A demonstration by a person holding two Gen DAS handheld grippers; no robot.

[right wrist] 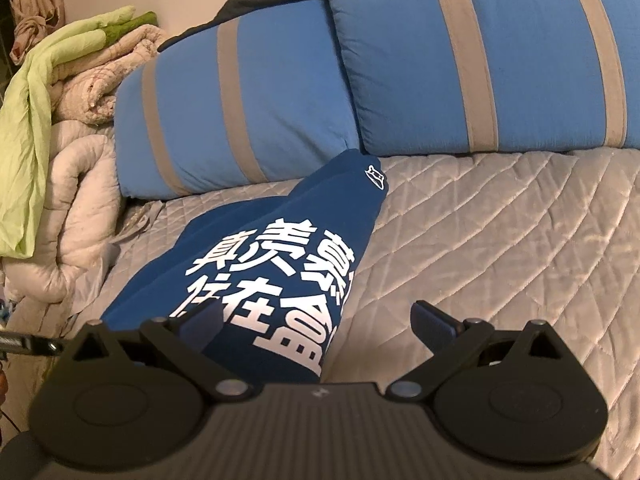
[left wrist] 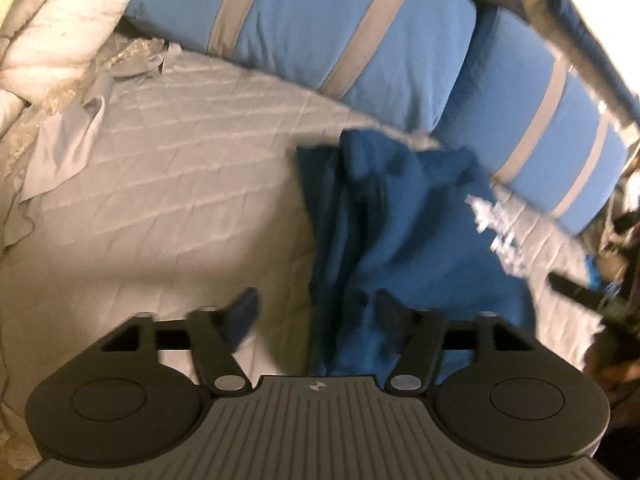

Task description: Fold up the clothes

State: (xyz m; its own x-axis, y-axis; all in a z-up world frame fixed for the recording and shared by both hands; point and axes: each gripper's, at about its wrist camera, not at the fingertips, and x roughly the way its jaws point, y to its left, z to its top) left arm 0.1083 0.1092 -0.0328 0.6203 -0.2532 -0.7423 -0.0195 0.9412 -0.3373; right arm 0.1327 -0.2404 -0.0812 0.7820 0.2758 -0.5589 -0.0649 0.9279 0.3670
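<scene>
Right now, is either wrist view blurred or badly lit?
Left wrist: motion blur smears the shirt and pillows, and the top right corner is blown out. Right wrist: sharp, the shirt's white print is crisp; dim warm light, fisheye bending at the edges.

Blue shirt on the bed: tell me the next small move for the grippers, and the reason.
Probably close the left gripper on the blue shirt. Its fingers are spread, with bunched cloth reaching between them, while the right gripper is also open over the shirt's printed edge. The shirt lies rumpled on the quilted bedspread, so neither gripper has hold of it.
</scene>
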